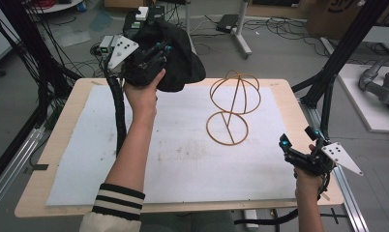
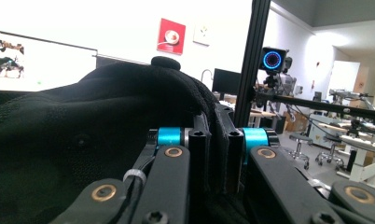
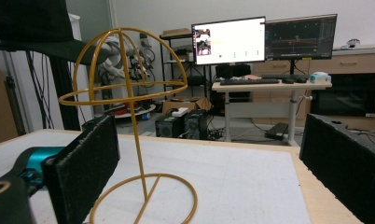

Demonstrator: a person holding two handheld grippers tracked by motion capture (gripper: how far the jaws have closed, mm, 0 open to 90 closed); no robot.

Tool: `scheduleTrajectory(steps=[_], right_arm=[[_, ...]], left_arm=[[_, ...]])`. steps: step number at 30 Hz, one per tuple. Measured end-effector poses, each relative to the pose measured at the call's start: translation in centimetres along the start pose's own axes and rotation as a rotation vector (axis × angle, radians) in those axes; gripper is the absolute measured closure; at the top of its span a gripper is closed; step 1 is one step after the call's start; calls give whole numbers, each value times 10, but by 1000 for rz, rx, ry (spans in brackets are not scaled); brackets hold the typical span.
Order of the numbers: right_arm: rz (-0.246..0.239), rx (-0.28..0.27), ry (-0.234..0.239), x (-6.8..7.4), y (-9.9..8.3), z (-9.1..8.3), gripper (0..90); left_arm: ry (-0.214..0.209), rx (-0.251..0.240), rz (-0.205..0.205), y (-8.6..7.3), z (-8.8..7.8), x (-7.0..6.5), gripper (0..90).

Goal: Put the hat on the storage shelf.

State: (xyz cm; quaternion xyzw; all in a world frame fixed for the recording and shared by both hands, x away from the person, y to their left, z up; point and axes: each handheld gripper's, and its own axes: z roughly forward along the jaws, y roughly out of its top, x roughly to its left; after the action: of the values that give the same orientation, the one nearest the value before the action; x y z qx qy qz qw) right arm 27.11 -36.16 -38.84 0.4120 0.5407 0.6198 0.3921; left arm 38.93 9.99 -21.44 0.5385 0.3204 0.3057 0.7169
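My left gripper (image 1: 156,53) is raised over the table's far left edge, shut on a black cap (image 1: 183,63) that hangs from its jaws. In the left gripper view the jaws pinch a fold of the cap (image 2: 83,121) at the fingertips of the gripper (image 2: 216,135), and the dark cloth covers the left half. A gold wire hat stand (image 1: 233,104) with a domed top and a ring base stands upright on the white mat, right of the cap. My right gripper (image 1: 298,137) rests near the table's front right corner, open and with nothing between its jaws. It faces the stand (image 3: 134,135), its pads (image 3: 90,163) wide apart.
A white mat (image 1: 183,159) covers most of the wooden table (image 1: 37,193). A black frame post (image 1: 337,58) rises at the right edge. Cables and boxes lie on the floor beyond the far edge. Desks with monitors (image 3: 227,42) stand farther off.
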Motion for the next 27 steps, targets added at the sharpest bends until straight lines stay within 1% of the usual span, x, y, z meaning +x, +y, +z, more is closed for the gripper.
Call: scheduleTrajectory(steps=[2, 3, 4, 7, 9, 10, 11, 12, 14, 16, 19, 20, 23, 24, 27], right_arm=[[0, -1, -1, 0, 0, 0, 44], [1, -3, -1, 0, 0, 0, 44], [2, -2, -1, 0, 0, 0, 44], [2, -2, -1, 0, -1, 1, 44], [-1, -2, 2, 0, 0, 0, 44], [-2, -3, 3, 1, 0, 0, 44], [-1, -2, 2, 1, 0, 0, 44], [-1, -2, 2, 1, 0, 0, 44], [1, -3, 3, 1, 0, 0, 44], [5, -2, 0, 1, -1, 0, 44], [1, -1, 1, 1, -1, 0, 44], [1, -1, 1, 1, -1, 0, 44], [1, -1, 2, 0, 0, -2, 44], [3, -2, -1, 0, 0, -2, 44], [-4, -2, -2, -1, 0, -4, 44]], left_arm=[[-5, -10, 5, 3, 3, -5, 850], [-11, -22, 10, 6, 6, -9, 850], [-15, -35, 5, 7, 8, -11, 850], [-16, -58, -18, 7, 12, -15, 850], [-16, -55, -20, 7, 13, -16, 850], [-19, -61, -41, 5, 17, -17, 850], [-19, -61, -41, 5, 17, -17, 850], [-21, -68, -62, 3, 20, -19, 850], [-24, -70, -64, 2, 21, -20, 850], [-35, -89, -90, 1, 25, -23, 850], [-48, -108, -114, -1, 30, -30, 850], [-48, -108, -114, -1, 30, -30, 850], [-69, -105, -110, -4, 35, -38, 850], [-69, -105, -110, -4, 35, -38, 850], [-88, -117, -133, -8, 42, -46, 850]])
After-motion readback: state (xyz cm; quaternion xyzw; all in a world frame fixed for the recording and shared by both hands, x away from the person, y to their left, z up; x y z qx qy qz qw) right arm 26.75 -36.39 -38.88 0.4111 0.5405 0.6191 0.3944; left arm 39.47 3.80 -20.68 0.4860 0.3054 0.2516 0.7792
